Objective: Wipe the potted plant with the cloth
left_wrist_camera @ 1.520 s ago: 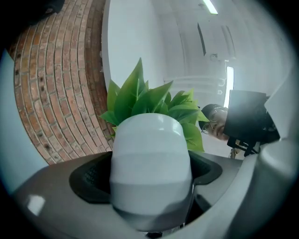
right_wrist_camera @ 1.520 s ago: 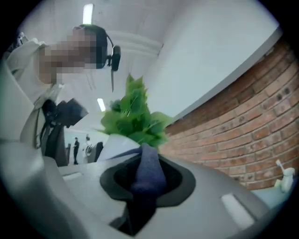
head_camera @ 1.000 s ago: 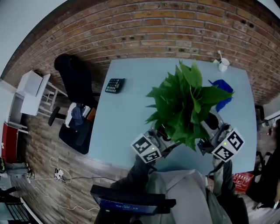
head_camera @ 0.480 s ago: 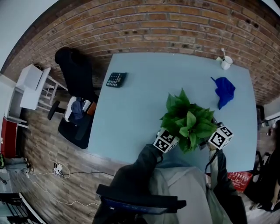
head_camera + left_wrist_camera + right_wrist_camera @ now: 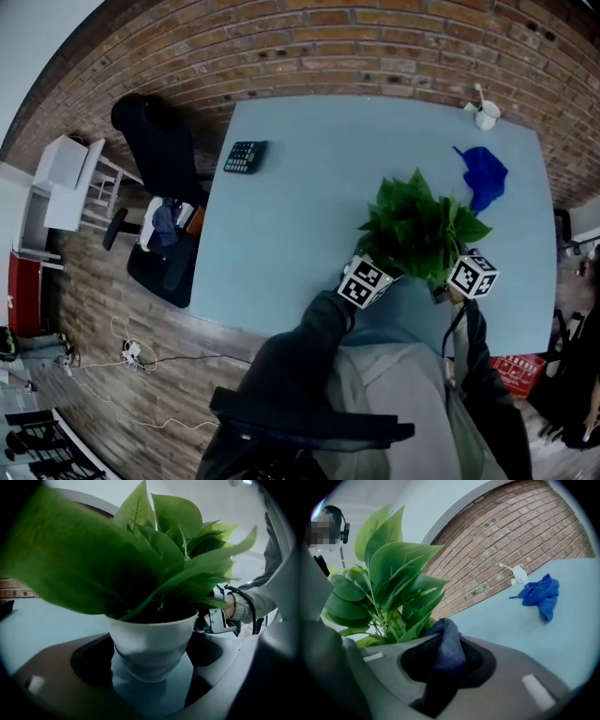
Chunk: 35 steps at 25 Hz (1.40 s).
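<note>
The potted plant (image 5: 422, 228), green leaves in a white pot (image 5: 151, 645), is low at the table's near edge. My left gripper (image 5: 152, 660) is shut on the pot, one jaw on each side of its lower wall. My right gripper (image 5: 446, 654) is shut on a fold of dark blue-grey cloth (image 5: 446, 644), just right of the leaves (image 5: 389, 581). From the left gripper view it shows at the pot's right rim. In the head view the leaves hide both sets of jaws. A second, bright blue cloth (image 5: 484, 176) lies crumpled on the table at the far right.
The light blue table (image 5: 309, 216) carries a white cup (image 5: 485, 114) at the far right corner and a black calculator (image 5: 246, 157) at the far left. A black office chair (image 5: 155, 155) stands left of the table. A brick wall (image 5: 375, 47) runs behind.
The plant was held high, close under the head camera. Both grippers have come down with it, and it now sits low at the table's near edge.
</note>
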Available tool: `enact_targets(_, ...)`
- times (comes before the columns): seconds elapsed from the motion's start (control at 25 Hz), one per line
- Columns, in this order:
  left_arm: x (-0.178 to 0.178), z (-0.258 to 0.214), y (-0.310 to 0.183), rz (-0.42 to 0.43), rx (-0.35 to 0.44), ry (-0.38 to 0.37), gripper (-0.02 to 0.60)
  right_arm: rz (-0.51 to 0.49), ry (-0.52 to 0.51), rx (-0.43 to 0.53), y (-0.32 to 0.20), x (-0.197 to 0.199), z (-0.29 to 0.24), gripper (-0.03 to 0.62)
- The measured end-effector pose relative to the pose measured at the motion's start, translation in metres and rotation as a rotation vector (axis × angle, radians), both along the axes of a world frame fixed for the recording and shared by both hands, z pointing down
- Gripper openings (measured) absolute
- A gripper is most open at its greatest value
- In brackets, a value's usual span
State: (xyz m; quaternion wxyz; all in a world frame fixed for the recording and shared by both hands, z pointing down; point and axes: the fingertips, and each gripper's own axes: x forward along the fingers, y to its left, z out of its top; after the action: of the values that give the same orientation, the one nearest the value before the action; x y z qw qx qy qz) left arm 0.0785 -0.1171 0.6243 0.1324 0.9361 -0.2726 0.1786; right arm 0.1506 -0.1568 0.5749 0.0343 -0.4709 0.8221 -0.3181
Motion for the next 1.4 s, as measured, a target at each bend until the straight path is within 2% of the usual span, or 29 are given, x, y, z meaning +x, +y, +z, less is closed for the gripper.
enact_targets(0.08, 0.0, -0.002, 0.0, -0.005, -0.003, 0.026, 0.49, -0.085, 0.14, -0.045, 0.01, -0.006, 0.02, 0.077)
enact_targets(0.16, -0.006, -0.001, 0.003, -0.016, 0.01, 0.019, 0.488, -0.191, 0.303, -0.08, 0.028, -0.017, 0.046, 0.077)
enact_targets(0.2, -0.009, -0.001, 0.003, -0.017, 0.024, 0.006, 0.486, -0.204, 0.337, -0.068, 0.034, -0.017, 0.049, 0.077)
enact_targets(0.32, -0.01, -0.002, 0.003, 0.001, 0.05, -0.023, 0.487, -0.088, 0.262, 0.032, 0.033, 0.004, 0.012, 0.077)
enact_targets(0.44, -0.008, -0.001, 0.002, -0.001, 0.057, -0.024, 0.486, 0.035, 0.227, 0.204, 0.021, 0.033, -0.064, 0.077)
enact_targets(0.56, -0.008, -0.001, 0.002, -0.002, 0.063, -0.026, 0.489, 0.083, 0.2, 0.371, 0.021, 0.046, -0.146, 0.077)
enact_targets(0.64, -0.012, 0.0, 0.004, 0.0, 0.066, -0.035, 0.492, 0.087, 0.19, 0.404, 0.032, 0.052, -0.167, 0.077)
enact_targets(0.88, -0.037, 0.001, 0.01, -0.033, 0.103, -0.091, 0.492, 0.146, 0.194, 0.251, 0.077, 0.082, -0.119, 0.077)
enact_targets(0.96, -0.043, 0.009, 0.017, -0.024, 0.103, -0.141, 0.492, 0.127, 0.216, 0.2, 0.09, 0.078, -0.097, 0.077)
enact_targets(1.04, -0.048, 0.018, 0.023, -0.012, 0.084, -0.171, 0.492, 0.062, 0.241, 0.156, 0.102, 0.062, -0.078, 0.077)
enact_targets(1.2, -0.06, 0.015, 0.03, -0.018, 0.072, -0.135, 0.492, -0.096, 0.301, 0.134, 0.117, 0.014, -0.059, 0.078)
enact_targets(1.28, -0.066, 0.013, 0.032, -0.034, 0.06, -0.111, 0.491, -0.106, 0.29, 0.128, 0.118, 0.006, -0.054, 0.078)
enact_targets(1.4, -0.076, 0.01, 0.033, -0.066, 0.061, -0.098, 0.453, -0.127, 0.307, 0.125, 0.117, 0.002, -0.05, 0.078)
